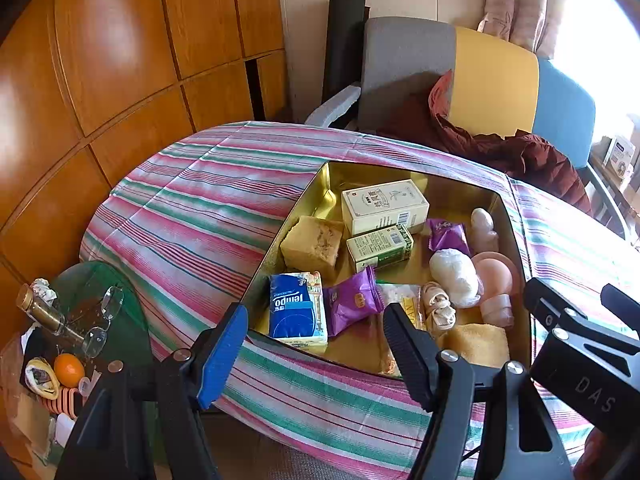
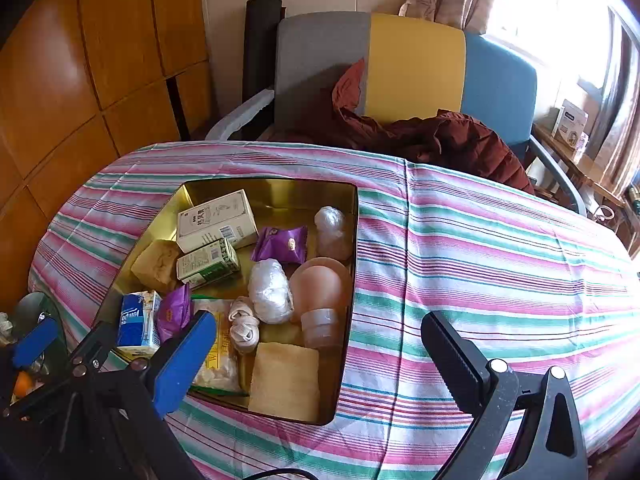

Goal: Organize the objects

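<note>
Tin (image 1: 508, 216) holds the sorted items together; both grippers, left (image 1: 314, 344) and right (image 2: 318, 354), hover released, grasping nothing.

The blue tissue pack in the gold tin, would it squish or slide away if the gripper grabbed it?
The blue tissue pack would probably squish a little, since its wrapper looks soft and puffy. It likely weighs very little. The shiny film might slip against the left gripper pads. Leaning on the gold tin wall, it could tip over if nudged.
</note>
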`<state>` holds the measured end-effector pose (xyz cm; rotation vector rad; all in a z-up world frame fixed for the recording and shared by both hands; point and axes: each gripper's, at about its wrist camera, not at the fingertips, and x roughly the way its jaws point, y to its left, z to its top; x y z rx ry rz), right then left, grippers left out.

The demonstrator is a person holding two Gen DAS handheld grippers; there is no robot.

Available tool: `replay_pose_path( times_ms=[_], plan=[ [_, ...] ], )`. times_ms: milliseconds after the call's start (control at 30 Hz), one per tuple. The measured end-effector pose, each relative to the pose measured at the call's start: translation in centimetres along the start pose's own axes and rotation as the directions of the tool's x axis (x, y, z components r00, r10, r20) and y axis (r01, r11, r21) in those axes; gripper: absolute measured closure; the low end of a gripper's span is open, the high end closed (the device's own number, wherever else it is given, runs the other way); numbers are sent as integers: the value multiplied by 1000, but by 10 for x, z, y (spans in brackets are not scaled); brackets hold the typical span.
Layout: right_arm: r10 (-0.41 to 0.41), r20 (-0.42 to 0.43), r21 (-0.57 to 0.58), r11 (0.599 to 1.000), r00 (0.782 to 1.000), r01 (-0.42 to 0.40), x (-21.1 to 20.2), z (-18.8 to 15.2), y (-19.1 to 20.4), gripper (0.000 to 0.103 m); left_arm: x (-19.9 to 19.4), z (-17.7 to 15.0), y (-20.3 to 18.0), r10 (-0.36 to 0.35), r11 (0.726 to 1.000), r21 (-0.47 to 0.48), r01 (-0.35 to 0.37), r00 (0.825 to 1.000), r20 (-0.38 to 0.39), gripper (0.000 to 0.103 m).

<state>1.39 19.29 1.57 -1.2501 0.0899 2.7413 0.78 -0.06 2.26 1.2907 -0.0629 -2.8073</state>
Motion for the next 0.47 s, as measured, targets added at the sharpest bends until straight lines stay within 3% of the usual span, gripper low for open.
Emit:
replay_pose_path(
  times_ms=[467],
  plan=[
    [0,-14,19,1000,1000,0,5,0,-5,0,4,0,2,15,1000,-9,-15,1000,1,39]
  ],
)
